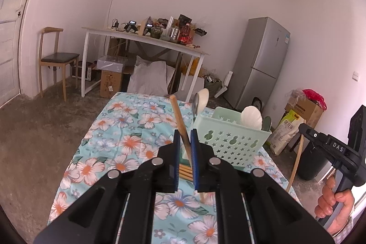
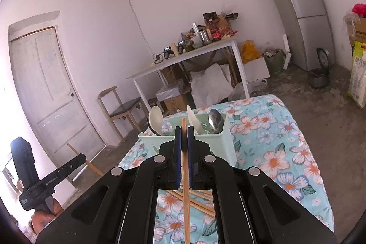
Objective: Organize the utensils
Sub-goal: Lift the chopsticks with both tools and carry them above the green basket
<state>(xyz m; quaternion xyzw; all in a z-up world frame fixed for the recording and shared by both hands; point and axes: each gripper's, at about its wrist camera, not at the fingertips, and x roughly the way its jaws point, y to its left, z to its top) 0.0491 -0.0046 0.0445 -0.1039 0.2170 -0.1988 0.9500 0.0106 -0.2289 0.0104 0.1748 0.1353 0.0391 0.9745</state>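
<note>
Gripping one chopstick in each pair of tongs above the floral bench.
Our left tongs [image 1: 184, 141] clamp a tilted chopstick [image 1: 180, 122]; our right tongs [image 2: 184, 136] pinch another chopstick [image 2: 185, 175]. Just ahead stands the green basket [image 1: 231, 138] holding spoons [image 1: 251, 117], with loose chopsticks [image 2: 201, 200] lying on the cloth [image 1: 114, 129] below.

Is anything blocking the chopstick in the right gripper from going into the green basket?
Nothing visible. The chopstick held by the right gripper points toward the green basket; its spoons leave open room.
</note>
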